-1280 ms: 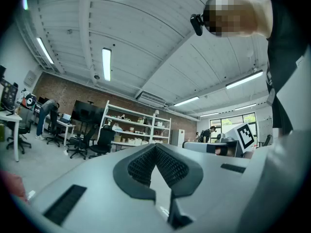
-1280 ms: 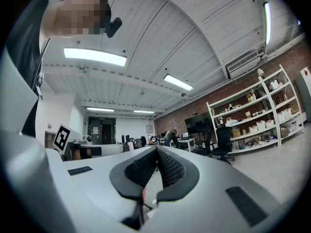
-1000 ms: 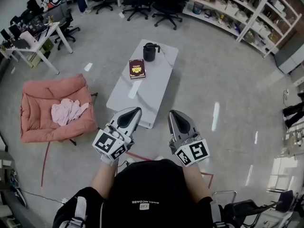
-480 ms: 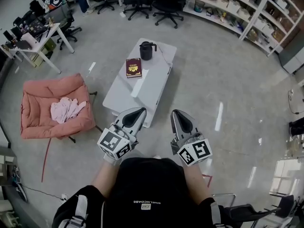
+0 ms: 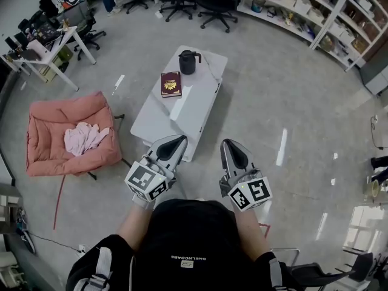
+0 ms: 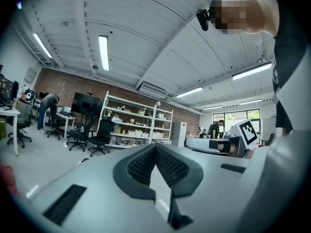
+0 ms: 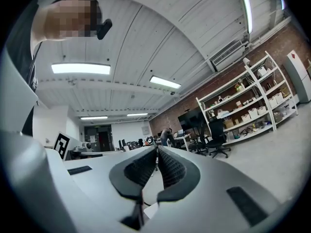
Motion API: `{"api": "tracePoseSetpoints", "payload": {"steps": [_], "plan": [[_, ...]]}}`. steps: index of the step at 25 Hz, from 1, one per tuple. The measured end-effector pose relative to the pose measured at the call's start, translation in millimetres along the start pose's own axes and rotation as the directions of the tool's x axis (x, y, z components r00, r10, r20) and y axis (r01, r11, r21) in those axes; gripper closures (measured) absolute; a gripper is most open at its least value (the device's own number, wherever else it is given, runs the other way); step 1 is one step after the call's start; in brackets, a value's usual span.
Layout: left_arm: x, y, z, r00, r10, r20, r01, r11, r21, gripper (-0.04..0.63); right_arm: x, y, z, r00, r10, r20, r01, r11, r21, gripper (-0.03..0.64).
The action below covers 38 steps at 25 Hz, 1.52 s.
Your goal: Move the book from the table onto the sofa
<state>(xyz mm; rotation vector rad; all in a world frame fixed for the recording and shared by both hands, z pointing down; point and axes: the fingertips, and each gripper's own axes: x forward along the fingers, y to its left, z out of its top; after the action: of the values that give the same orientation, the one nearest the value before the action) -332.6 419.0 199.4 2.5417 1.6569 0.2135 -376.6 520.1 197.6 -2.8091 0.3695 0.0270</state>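
Nothing of the task is done yet, as far as it can be judged. The sofa (image 5: 48,120), a low salmon-pink one at the left, is seen without the book; only a crumpled pink cloth (image 5: 85,139) lies on its seat. The book (image 5: 171,84), dark red with a yellow figure on the cover, lies flat on the white bench (image 5: 159,123), near the left edge of its far half and well apart from the sofa. It is touched by neither tool.

The left hand-held gripper (image 5: 176,143) is held in front of the person, short of the near end of the bench; its jaws are closed together and nothing is between them. The right hand-held gripper (image 5: 231,147) is held beside it, over the floor, and is closed and empty in the same way. The whole work is therefore left: the book must be reached, gripped, lifted, carried to the left and laid on the sofa, probably beside or on the cloth.

As for containers, a black jug (image 5: 188,62) stands upright on the far end of the bench, just behind the book; what is in it cannot be seen. On the shelves (image 5: 285,8) at the upper right, stored things are visible, but they are too small to be told.
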Motion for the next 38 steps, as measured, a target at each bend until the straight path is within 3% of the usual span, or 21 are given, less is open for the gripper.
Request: {"api": "tracePoseSetpoints", "payload": {"steps": [7,23,31,38], "plan": [[13.3,46.9,-0.4,1.000,0.001,-0.004,-0.001,1.000,-0.008,0.581,46.0,-11.0,-8.3,1.000,-0.014,-0.015,0.014,1.000,0.011,0.588],[42.7,224.2,17.1,1.000,-0.022,-0.022,0.021,0.999,-0.048,0.581,220.4,-21.2,-30.9,0.994,-0.068,-0.086,0.071,0.997,0.028,0.588],[30.7,333.7,15.6,1.000,0.017,-0.008,-0.018,0.992,-0.127,0.581,310.1,-10.5,-43.6,0.991,-0.083,-0.102,0.083,0.997,-0.002,0.588],[14.7,396.5,-1.8,0.997,0.075,-0.028,-0.078,0.981,-0.180,0.581,358.1,-6.3,-59.7,0.988,-0.079,-0.136,0.080,0.997,-0.001,0.588]]}}
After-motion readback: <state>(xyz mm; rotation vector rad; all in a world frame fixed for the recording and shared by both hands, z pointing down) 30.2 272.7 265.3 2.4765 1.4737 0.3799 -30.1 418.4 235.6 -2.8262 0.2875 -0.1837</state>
